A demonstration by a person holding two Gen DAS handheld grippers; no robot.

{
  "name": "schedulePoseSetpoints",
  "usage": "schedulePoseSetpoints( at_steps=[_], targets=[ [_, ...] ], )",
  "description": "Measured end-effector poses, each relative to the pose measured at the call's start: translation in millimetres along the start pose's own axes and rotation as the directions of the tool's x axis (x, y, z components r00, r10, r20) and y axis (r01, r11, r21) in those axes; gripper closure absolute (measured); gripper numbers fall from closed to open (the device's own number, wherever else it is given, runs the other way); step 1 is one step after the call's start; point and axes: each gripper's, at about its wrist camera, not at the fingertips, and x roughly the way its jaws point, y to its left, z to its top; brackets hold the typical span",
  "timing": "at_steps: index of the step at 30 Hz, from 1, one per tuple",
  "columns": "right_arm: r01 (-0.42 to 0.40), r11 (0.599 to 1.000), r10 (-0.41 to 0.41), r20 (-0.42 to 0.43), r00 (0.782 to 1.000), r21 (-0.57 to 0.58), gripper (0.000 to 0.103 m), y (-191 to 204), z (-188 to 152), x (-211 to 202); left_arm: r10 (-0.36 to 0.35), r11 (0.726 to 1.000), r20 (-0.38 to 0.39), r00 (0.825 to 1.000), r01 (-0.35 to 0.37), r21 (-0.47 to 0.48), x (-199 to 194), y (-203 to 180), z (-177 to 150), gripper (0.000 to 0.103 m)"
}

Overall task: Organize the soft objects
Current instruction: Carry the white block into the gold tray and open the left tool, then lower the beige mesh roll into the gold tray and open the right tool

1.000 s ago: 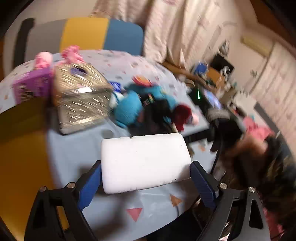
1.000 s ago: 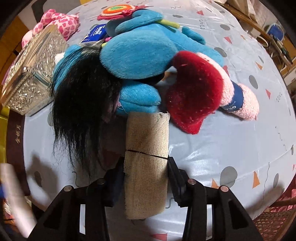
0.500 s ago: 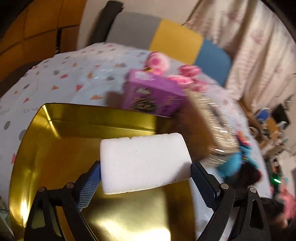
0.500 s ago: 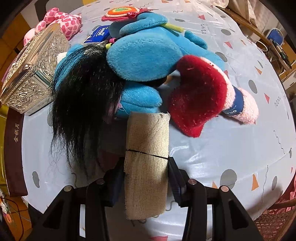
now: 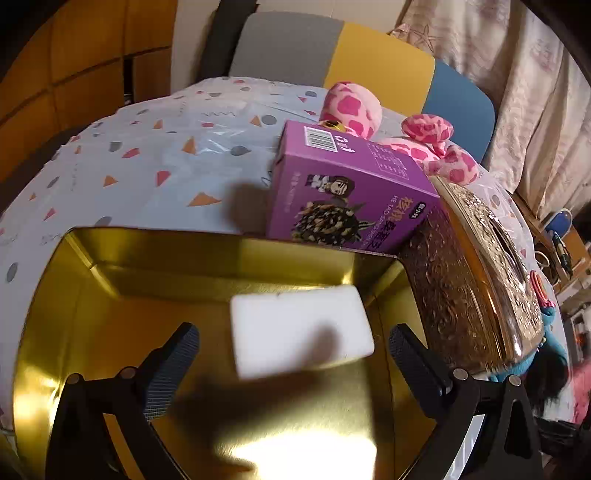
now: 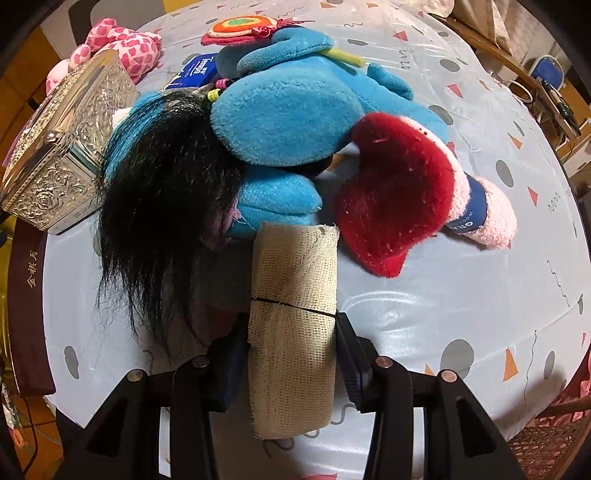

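Note:
In the left wrist view a white sponge block (image 5: pixel 299 328), slightly blurred, is inside the gold tin (image 5: pixel 92 332). My left gripper (image 5: pixel 293 343) hangs over it with its jaws opening; a gap shows on each side of the sponge, so neither pad touches it. In the right wrist view my right gripper (image 6: pixel 291 350) is shut on a beige gauze roll (image 6: pixel 295 280) and holds it upright just above the tablecloth. Beyond the roll lie a blue plush toy (image 6: pixel 288 118), a black hair wig (image 6: pixel 166 192) and a red and pink sock (image 6: pixel 399 199).
A purple carton (image 5: pixel 347 199) and an ornate metal box (image 5: pixel 476 288) stand at the tin's far right rim, with a pink spotted plush (image 5: pixel 351 107) behind them. A blue tissue pack (image 6: pixel 195 70) and a felt lollipop (image 6: pixel 240 27) lie behind the blue toy. A dark brown lid (image 6: pixel 26 295) sits at the table's left edge.
My left gripper swung from the toy pile to over the gold tin with the sponge, then opened and let the sponge go into the tin. The right gripper has not moved.

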Motion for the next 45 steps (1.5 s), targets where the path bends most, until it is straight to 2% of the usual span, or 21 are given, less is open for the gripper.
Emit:
schedulePoseSetpoints(
  at_steps=[6, 11, 16, 21, 27, 30, 35, 45],
  targets=[
    [0.019, 1.000, -0.019, 0.006, 1.000, -0.005, 0.057, 7, -2, 2, 0.022, 1.000, 0.029, 0.999, -0.023, 0.002, -34, 3, -24, 0.000],
    [0.022, 1.000, -0.022, 0.008, 1.000, 0.003, 0.057, 13, -8, 1, 0.062, 0.996, 0.087, 0.994, -0.067, 0.052, -69, -6, -50, 0.000],
    [0.018, 1.000, -0.018, 0.016, 1.000, -0.007, 0.057, 27, -20, -1, 0.085, 0.995, 0.134, 0.987, -0.093, 0.048, -96, -10, -68, 0.000],
    [-0.014, 0.999, 0.016, 0.041, 0.999, -0.041, 0.057, 45, -37, -6, 0.135, 0.990, 0.159, 0.978, -0.141, 0.027, -106, -7, -79, 0.000],
    [-0.046, 0.993, 0.056, 0.088, 0.995, -0.108, 0.060, 67, -55, -10, 0.154, 0.988, 0.165, 0.974, -0.157, 0.005, -113, -2, -84, 0.000],
    [-0.083, 0.990, 0.093, 0.084, 0.992, -0.116, 0.062, 80, -59, -14, 0.141, 0.990, 0.158, 0.977, -0.142, -0.009, -116, 0, -85, 0.000],
    [-0.158, 0.978, 0.172, 0.104, 0.980, -0.134, 0.062, 113, -54, -32, 0.158, 0.987, 0.170, 0.973, -0.159, -0.006, -122, 3, -86, 0.000],
    [-0.273, 0.913, 0.326, 0.140, 0.935, -0.303, 0.062, 184, -37, -80, 0.178, 0.984, 0.158, 0.971, -0.175, -0.036, -123, 19, -91, 0.000]
  ],
)
